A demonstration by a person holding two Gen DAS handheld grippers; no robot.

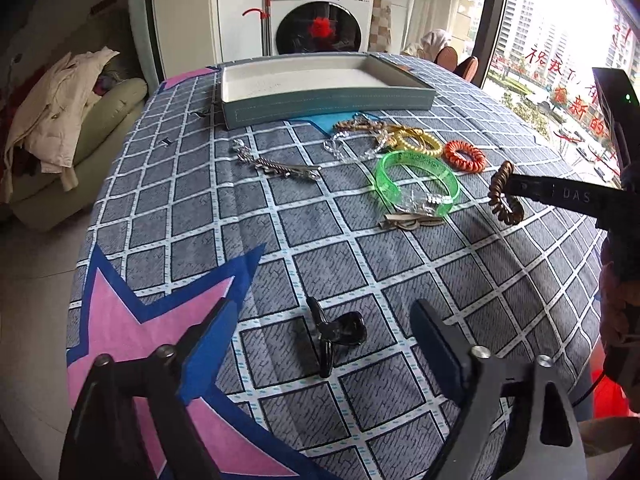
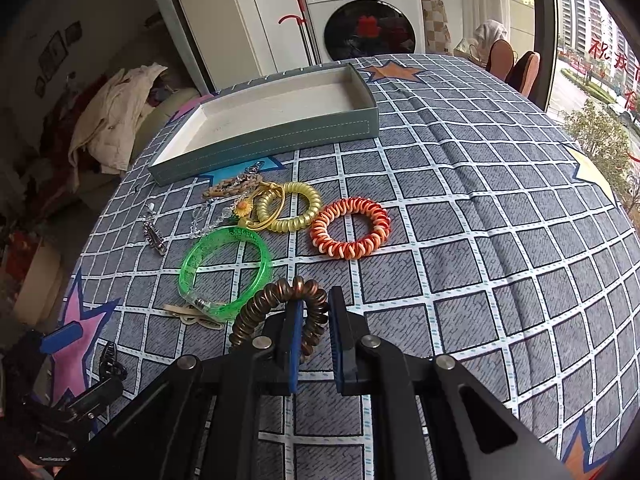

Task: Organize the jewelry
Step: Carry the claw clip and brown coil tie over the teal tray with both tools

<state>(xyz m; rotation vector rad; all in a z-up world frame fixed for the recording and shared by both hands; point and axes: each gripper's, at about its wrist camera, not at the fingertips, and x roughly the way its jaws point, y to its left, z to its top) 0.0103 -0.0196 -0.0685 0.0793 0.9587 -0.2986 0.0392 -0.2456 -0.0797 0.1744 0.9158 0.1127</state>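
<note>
Left gripper [image 1: 320, 344], fingers spread wide, hovering low over the surface, holding nothing; right gripper [image 2: 314, 320], fingers nearly together, raised, pinching a coil between its blue pads [image 2: 294, 332]

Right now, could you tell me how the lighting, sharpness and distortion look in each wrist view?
Left wrist view: soft daylight, the window bleached at right, table edges bowed by the fisheye, the tray sharp. Right wrist view: similarly even light, faint shadows, dark corners, the brown coil hair tie crisp between the fingers.
</note>
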